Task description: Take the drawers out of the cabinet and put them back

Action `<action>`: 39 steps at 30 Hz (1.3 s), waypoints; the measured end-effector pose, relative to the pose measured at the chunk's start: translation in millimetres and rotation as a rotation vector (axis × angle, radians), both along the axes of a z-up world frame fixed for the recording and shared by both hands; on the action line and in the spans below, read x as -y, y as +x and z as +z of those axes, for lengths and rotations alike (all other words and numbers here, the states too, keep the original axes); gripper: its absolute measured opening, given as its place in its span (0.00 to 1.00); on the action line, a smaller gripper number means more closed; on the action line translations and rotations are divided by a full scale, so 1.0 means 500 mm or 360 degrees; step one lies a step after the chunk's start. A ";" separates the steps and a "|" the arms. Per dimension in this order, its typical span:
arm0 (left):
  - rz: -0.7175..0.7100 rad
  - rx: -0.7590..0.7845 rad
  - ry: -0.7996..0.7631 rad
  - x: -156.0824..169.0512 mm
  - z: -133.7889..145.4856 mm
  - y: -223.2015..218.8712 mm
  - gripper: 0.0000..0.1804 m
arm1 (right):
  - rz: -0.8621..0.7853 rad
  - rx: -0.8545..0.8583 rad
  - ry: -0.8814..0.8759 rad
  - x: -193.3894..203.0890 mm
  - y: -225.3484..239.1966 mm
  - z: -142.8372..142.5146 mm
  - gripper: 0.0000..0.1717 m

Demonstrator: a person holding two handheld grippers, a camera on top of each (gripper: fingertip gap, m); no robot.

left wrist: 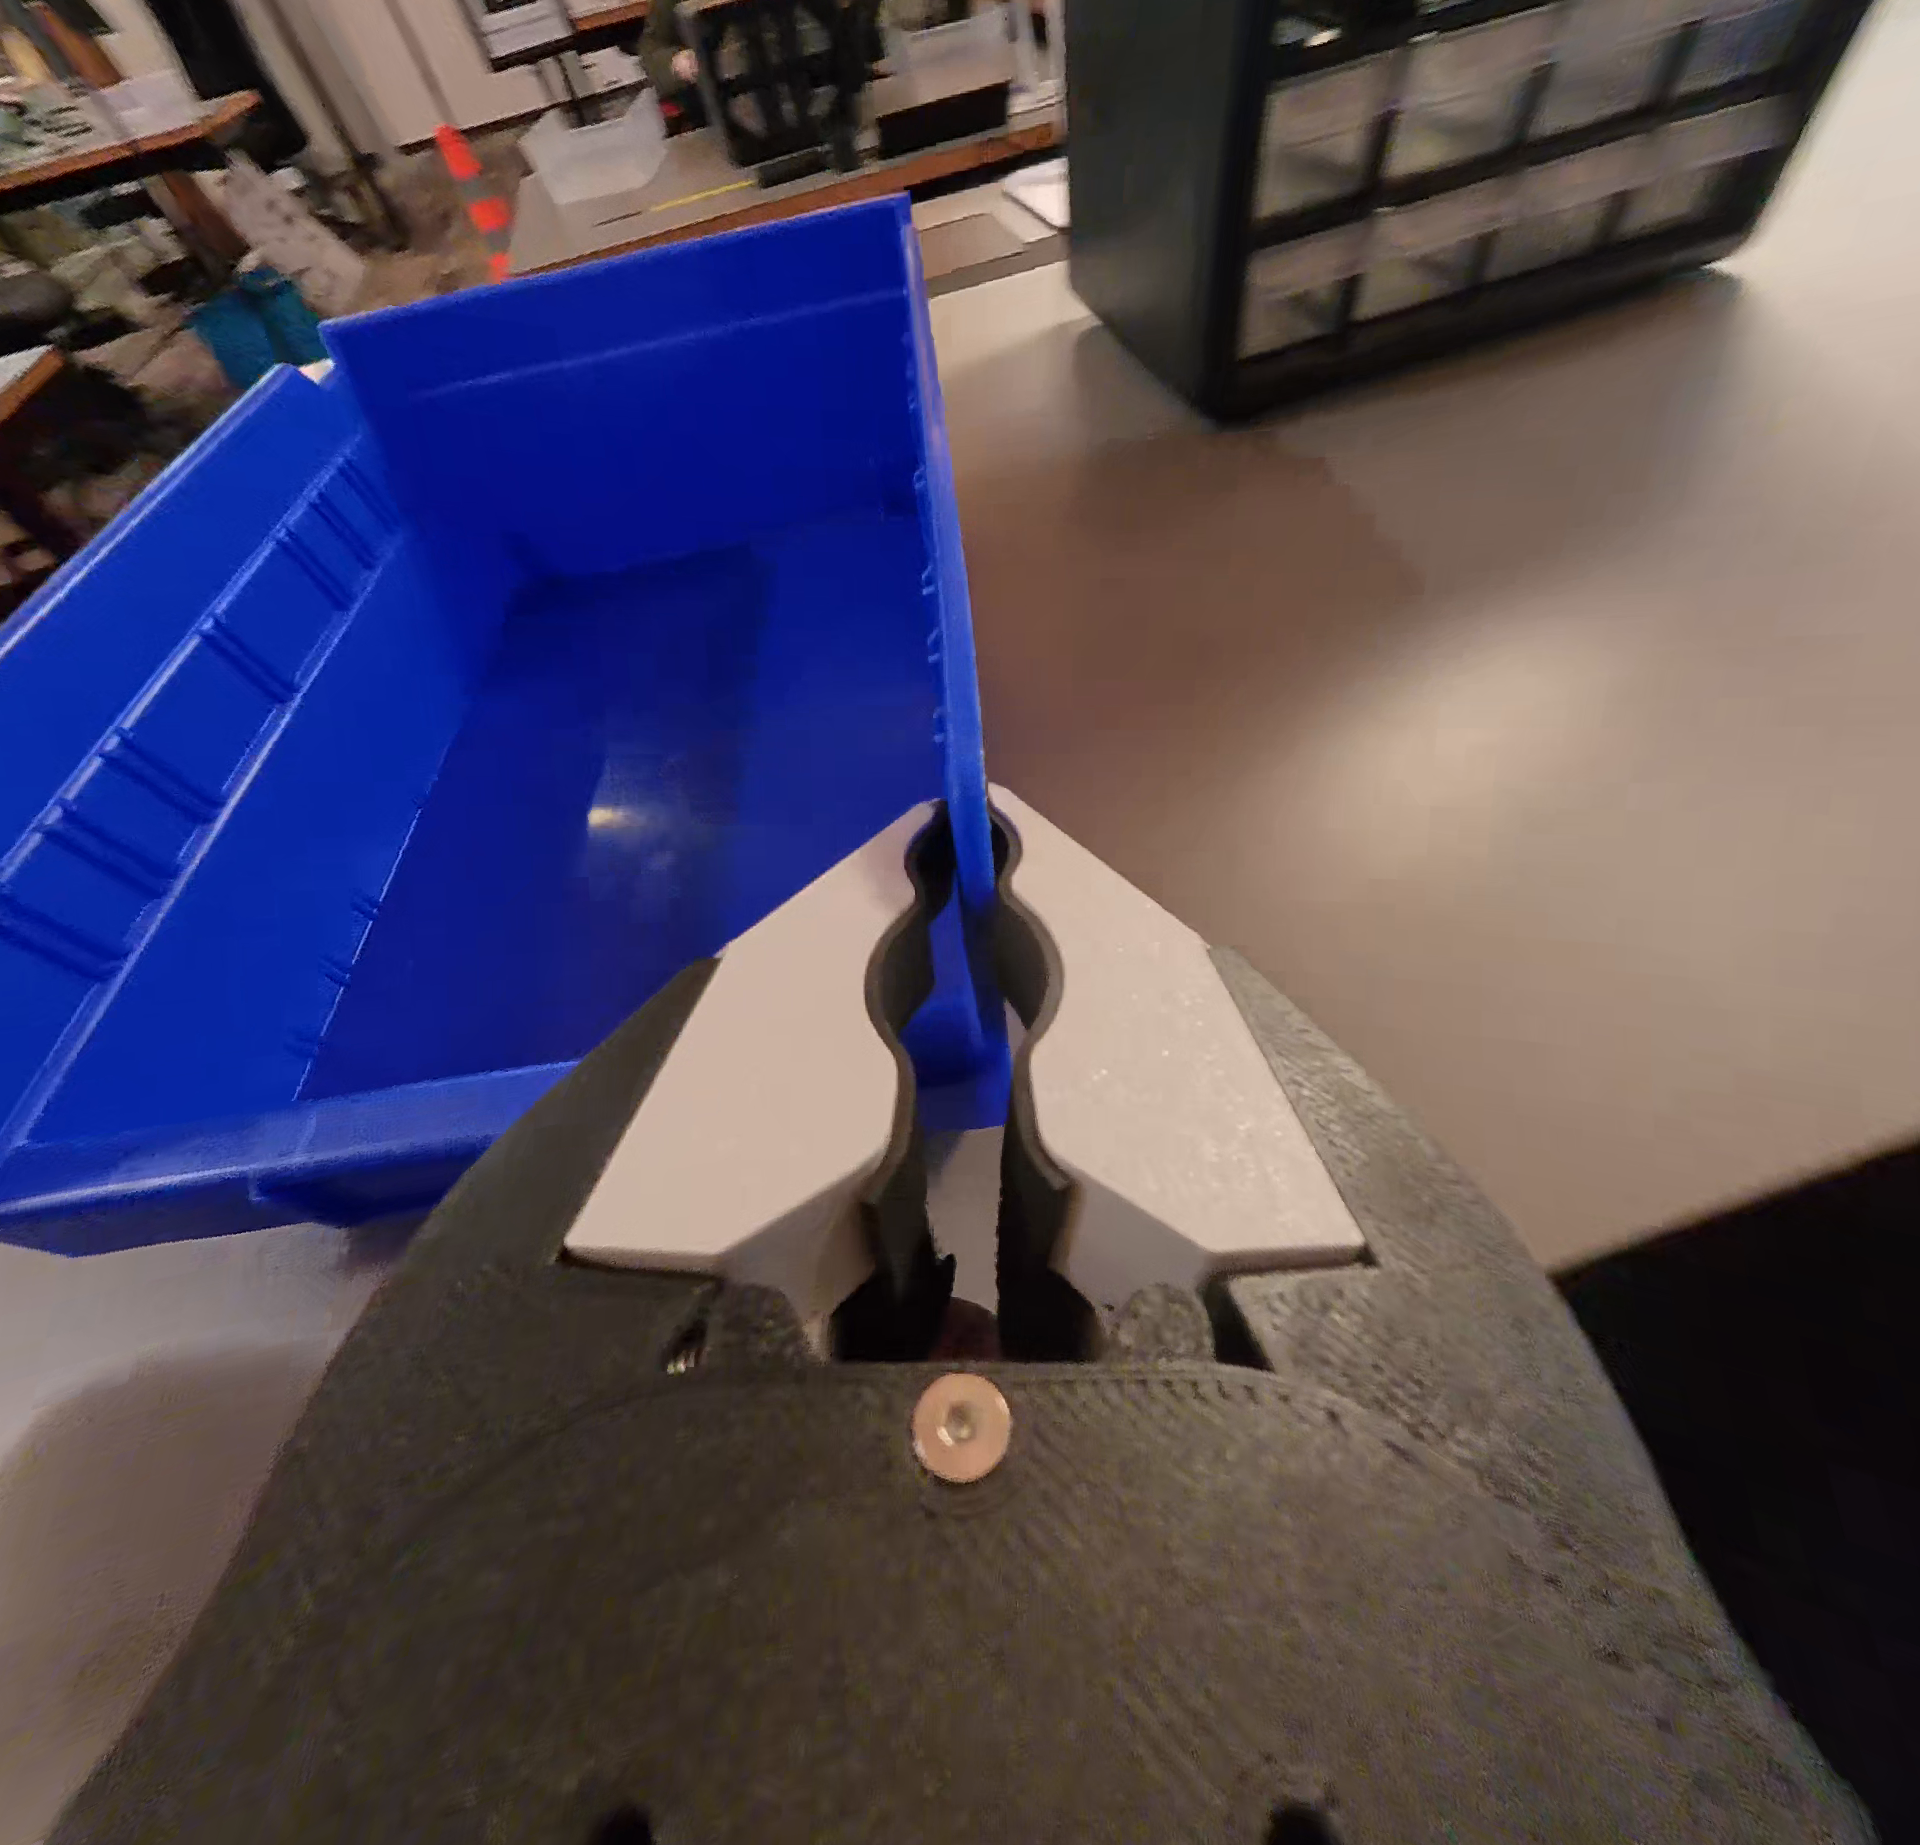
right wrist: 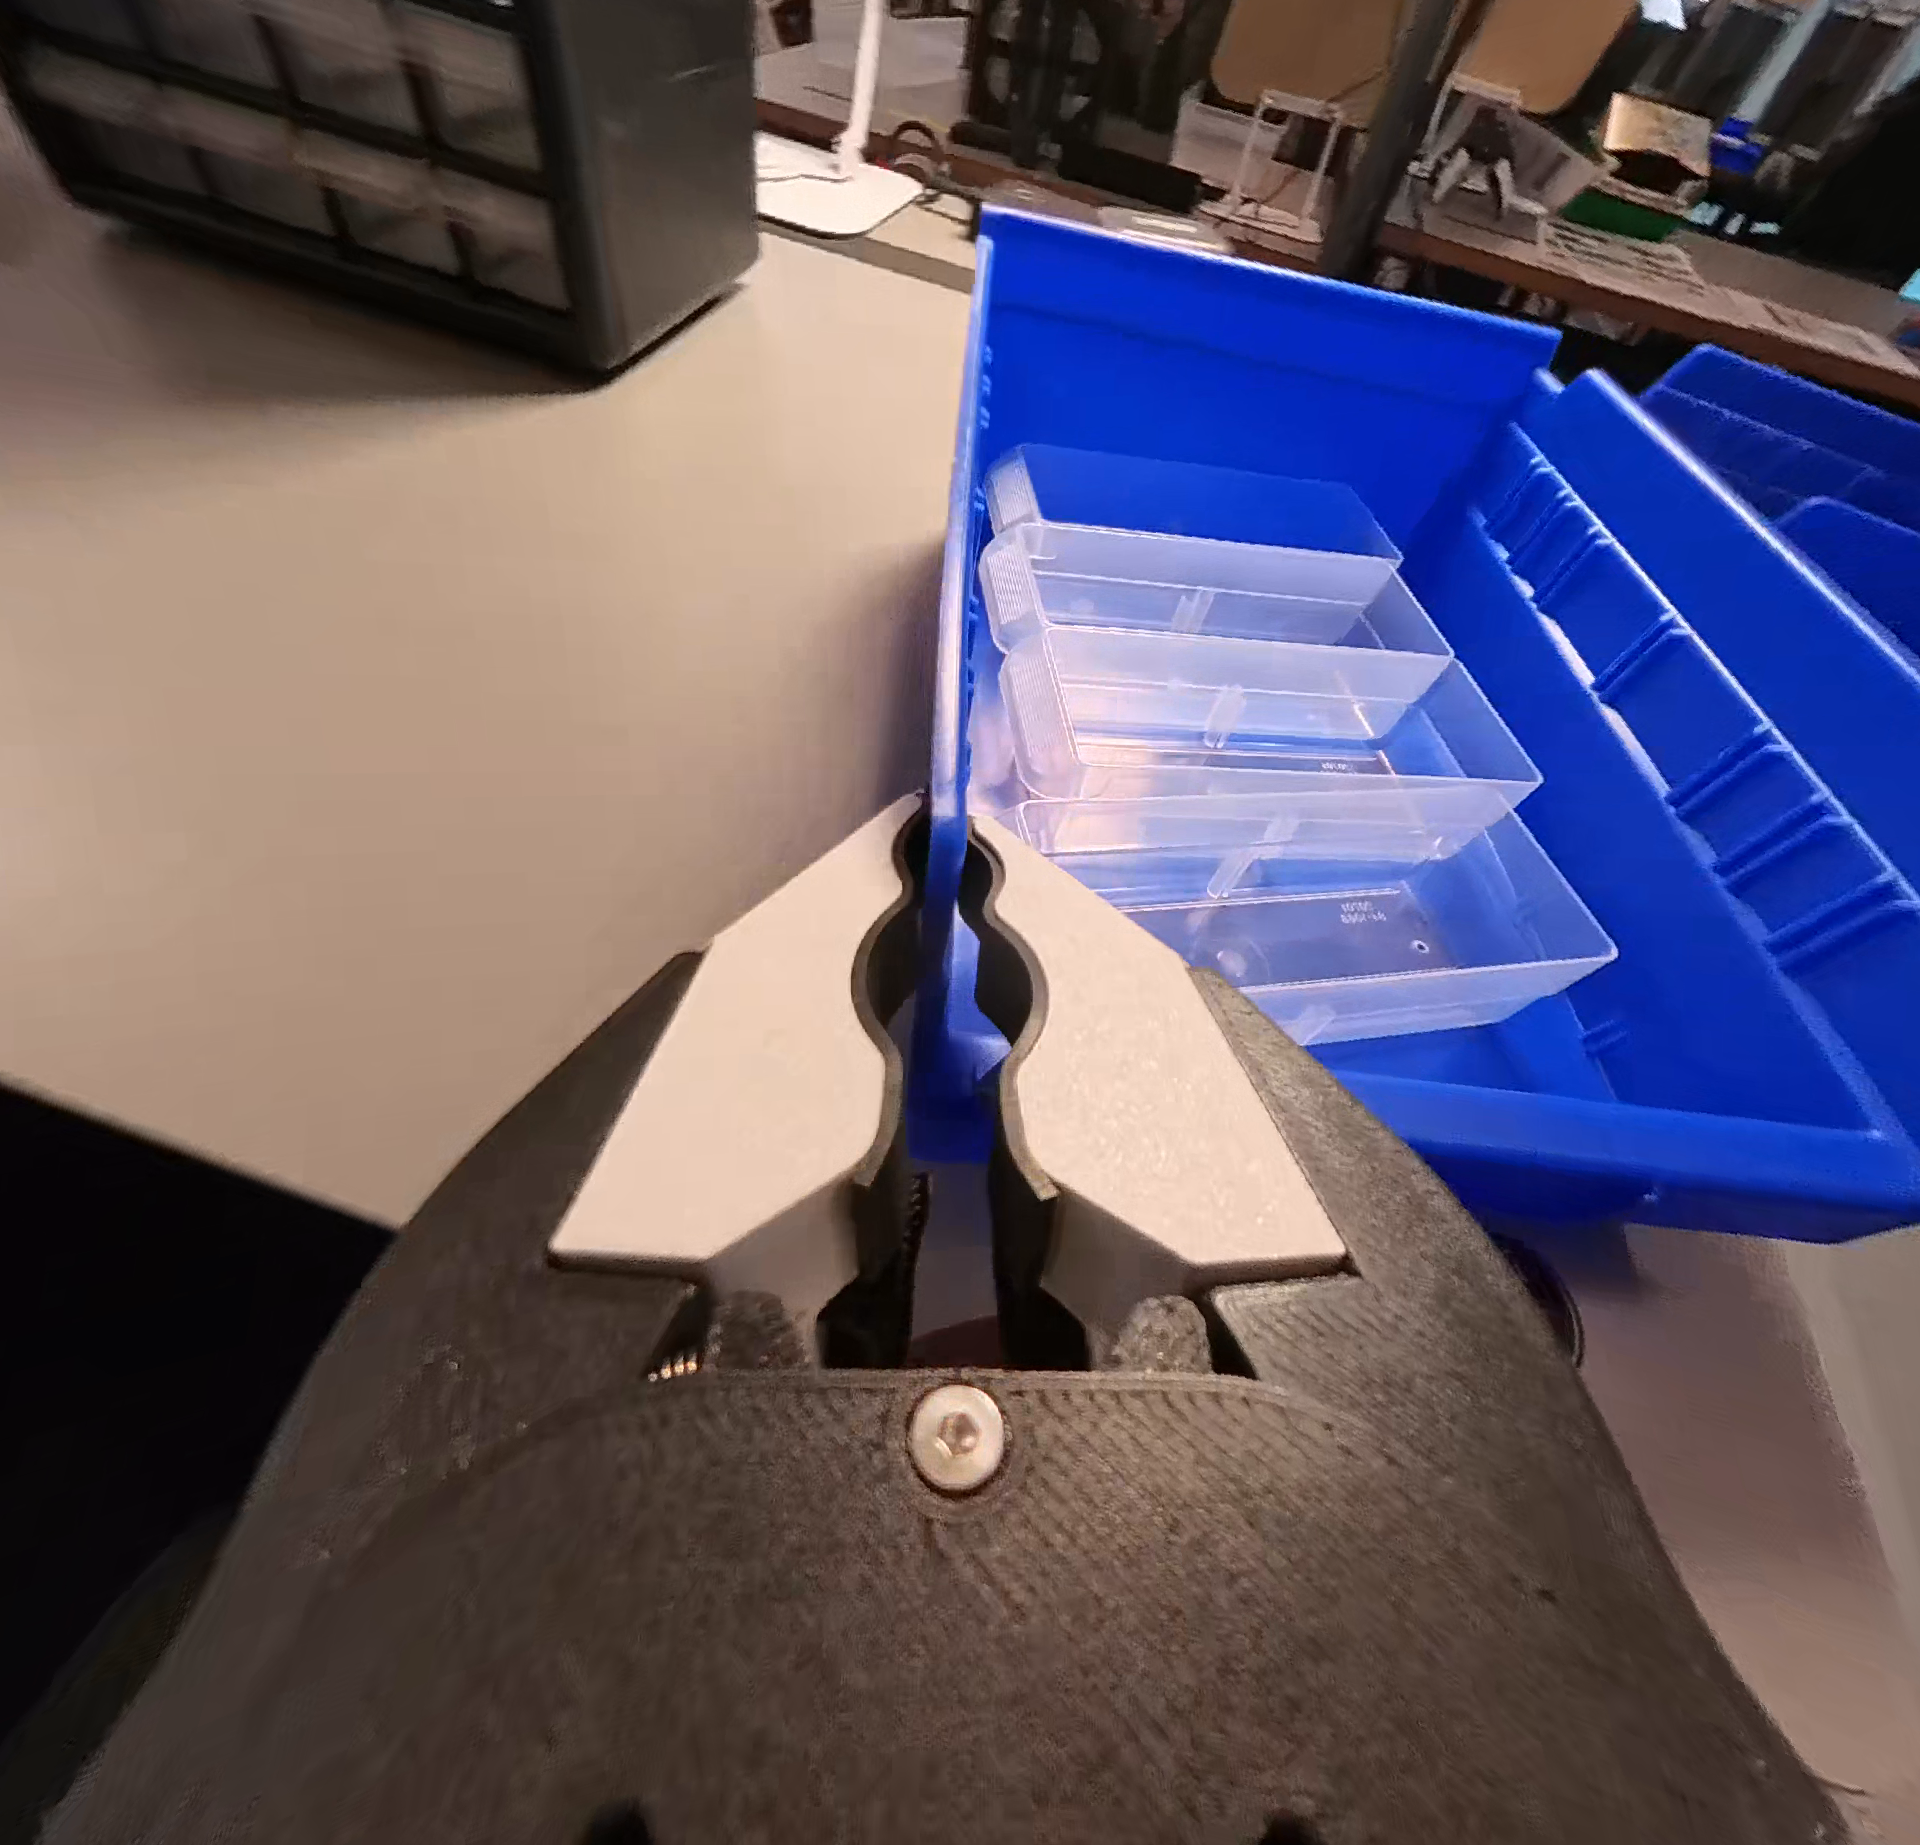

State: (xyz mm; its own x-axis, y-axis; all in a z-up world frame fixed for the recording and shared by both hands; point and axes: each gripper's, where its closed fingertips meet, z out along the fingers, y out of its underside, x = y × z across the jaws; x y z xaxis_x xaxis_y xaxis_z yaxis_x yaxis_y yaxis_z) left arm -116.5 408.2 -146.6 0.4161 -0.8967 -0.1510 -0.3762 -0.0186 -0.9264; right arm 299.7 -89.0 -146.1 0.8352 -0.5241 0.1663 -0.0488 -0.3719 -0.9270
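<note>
**Blue bins pinched by thin walls, feels sketchy**

Plastic flexes, so that's my worry. The left gripper [left wrist: 971, 839] is clamped nearly closed on the side wall of an empty blue bin [left wrist: 582, 777], and the right gripper [right wrist: 940, 839] pinches the wall of the other bin [right wrist: 1714, 985]. Lift from one edge and a bin could tilt, spilling the clear drawers [right wrist: 1247, 715] stacked inside. The black cabinet [right wrist: 623, 133] sits well apart on the surface [right wrist: 416, 600], its slots too blurred to judge.
</note>
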 end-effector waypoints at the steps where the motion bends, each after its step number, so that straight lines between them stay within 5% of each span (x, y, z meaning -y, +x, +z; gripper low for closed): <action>1: -0.0065 0.0016 -0.0013 0.019 0.003 -0.006 0.01 | 0.0046 0.0000 -0.0002 0.000 -0.016 0.001 0.02; 15: -0.0988 0.0423 -0.0201 0.260 0.144 -0.064 0.01 | 0.0795 -0.0039 0.0014 -0.019 -0.221 0.003 0.02; 27: -0.1385 0.0608 -0.0020 0.400 0.283 -0.048 0.02 | 0.1347 -0.0060 0.0026 -0.105 -0.367 0.004 0.02; 33: -0.1446 0.0622 0.0169 0.431 0.298 0.052 0.03 | 0.1644 -0.0037 0.0069 -0.199 -0.433 0.004 0.02; 39: -0.1523 0.0565 0.0253 0.463 0.256 0.158 0.03 | 0.1748 0.0002 0.0115 -0.278 -0.473 0.006 0.03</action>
